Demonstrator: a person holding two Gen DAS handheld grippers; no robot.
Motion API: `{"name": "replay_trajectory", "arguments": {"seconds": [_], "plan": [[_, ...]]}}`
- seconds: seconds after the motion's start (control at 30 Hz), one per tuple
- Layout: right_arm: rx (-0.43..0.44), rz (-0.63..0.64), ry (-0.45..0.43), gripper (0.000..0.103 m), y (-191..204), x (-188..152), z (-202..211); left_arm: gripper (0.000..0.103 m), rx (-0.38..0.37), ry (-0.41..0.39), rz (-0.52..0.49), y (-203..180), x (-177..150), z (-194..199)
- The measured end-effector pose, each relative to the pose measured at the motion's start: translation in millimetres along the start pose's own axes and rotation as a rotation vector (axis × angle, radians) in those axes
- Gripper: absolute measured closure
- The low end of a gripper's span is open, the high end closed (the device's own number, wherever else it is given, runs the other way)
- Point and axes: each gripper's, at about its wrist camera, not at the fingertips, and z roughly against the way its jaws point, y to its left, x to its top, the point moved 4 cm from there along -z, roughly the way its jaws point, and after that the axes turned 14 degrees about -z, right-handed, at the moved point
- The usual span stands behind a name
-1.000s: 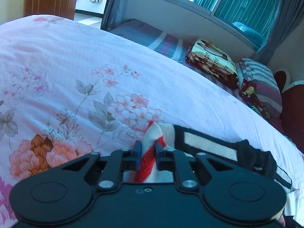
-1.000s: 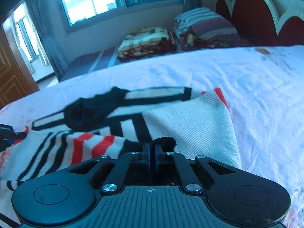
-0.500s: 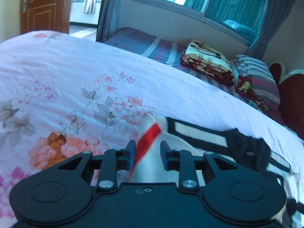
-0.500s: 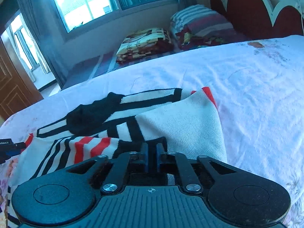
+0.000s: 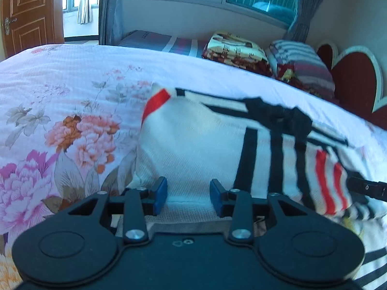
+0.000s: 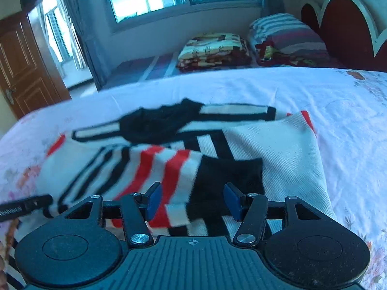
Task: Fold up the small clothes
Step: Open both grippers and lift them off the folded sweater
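A small white knit sweater (image 5: pixel 193 145) with black and red stripes lies partly folded on the floral bedspread (image 5: pixel 60 96). My left gripper (image 5: pixel 188 194) is open, its blue pads (image 5: pixel 160 194) apart over the sweater's near white edge. In the right wrist view the same sweater (image 6: pixel 278 149) lies flat, with a striped sleeve and black cuff (image 6: pixel 229 176) folded across it. My right gripper (image 6: pixel 193 200) is open, with the sleeve lying between its pads (image 6: pixel 152 199). The right gripper's finger (image 5: pixel 367 188) shows at the right edge of the left wrist view.
Folded blankets (image 5: pixel 237 53) and striped pillows (image 5: pixel 302 65) are stacked at the far side by the window. A red heart-shaped headboard (image 5: pixel 350 82) stands at the right. A wooden door (image 5: pixel 29 12) is at the far left. The bedspread extends around the sweater.
Both grippers were shut on the sweater one second ago. Both have opened and let it go, and the sleeve now lies folded on the garment.
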Motion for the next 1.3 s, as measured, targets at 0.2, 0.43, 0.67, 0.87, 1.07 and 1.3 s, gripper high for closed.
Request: {"name": "replay_trajectory", "arguments": {"seconds": [0.2, 0.43, 0.67, 0.87, 1.07, 1.3], "plan": [[-0.076, 0.031, 0.018, 0.046, -22.0, -8.2, -12.1, 0.066, 0.02, 0.006, -0.013, 1.1, -0.3, -2.5], [-0.009, 0.005, 0.009, 0.046, -11.7, -11.5, 21.8, 0.065, 0.033, 0.012, -0.005, -7.8, 3.4, 14.9], [0.101, 0.07, 0.037, 0.049, 22.5, -40.1, 53.5, 0.061, -0.06, -0.004, -0.074, -48.7, -9.0, 51.2], [0.14, 0.133, 0.133, 0.071, 34.6, -81.6, 55.0, 0.061, -0.094, 0.033, -0.167, -87.8, -43.7, 59.3], [0.101, 0.204, 0.16, 0.071, 22.4, -105.6, 49.3, 0.059, -0.047, 0.059, -0.194, -87.6, -67.1, 54.4], [0.017, 0.244, 0.121, 0.071, -34.6, -111.6, 79.3, 0.055, 0.019, 0.075, -0.193, -56.4, -95.3, 81.0]]}}
